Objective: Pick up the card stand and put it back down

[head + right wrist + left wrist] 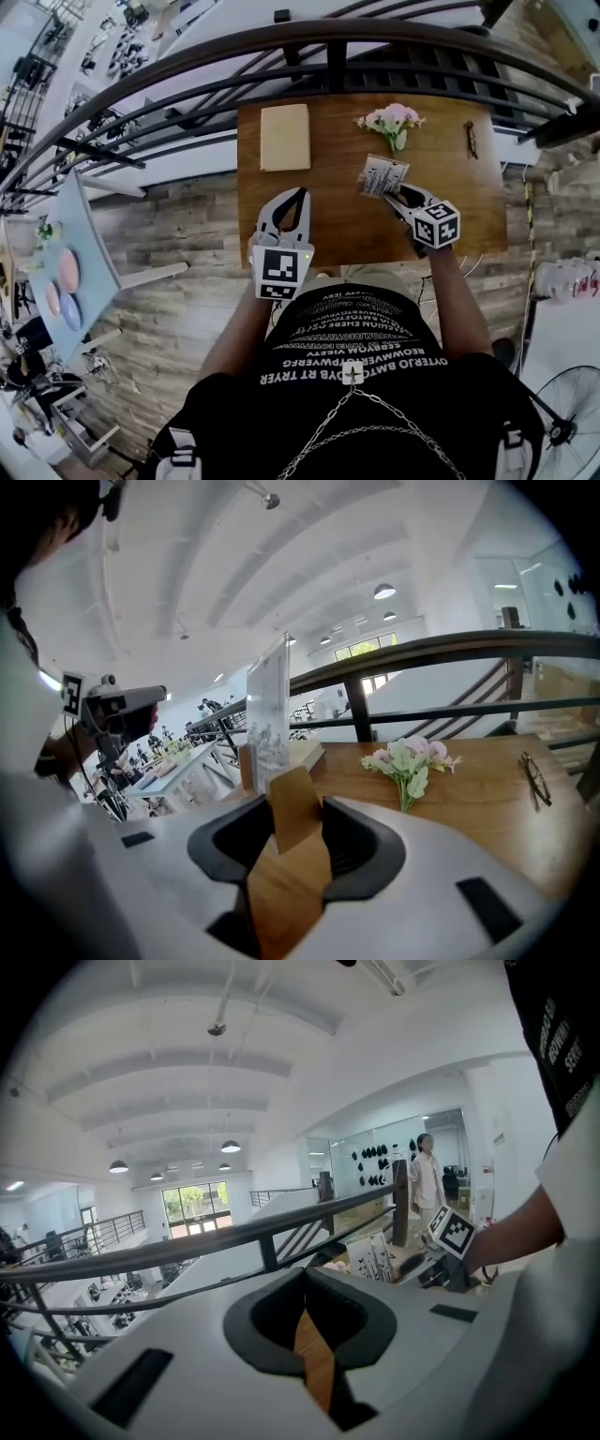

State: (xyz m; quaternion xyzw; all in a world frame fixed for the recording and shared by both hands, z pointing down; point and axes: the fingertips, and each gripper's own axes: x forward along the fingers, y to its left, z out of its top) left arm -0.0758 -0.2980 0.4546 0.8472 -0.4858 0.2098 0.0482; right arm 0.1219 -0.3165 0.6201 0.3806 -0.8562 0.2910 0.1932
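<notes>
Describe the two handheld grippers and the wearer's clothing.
The left gripper and right gripper are white with dark-lined tapering jaws, each carrying a cube of black-and-white square markers. The person wears a black short-sleeved T-shirt with white lettering and a chain.

Wooden table (328,187) beside dark railing (234,1232); plank floor (178,234); white vaulted ceiling (187,1063).
</notes>
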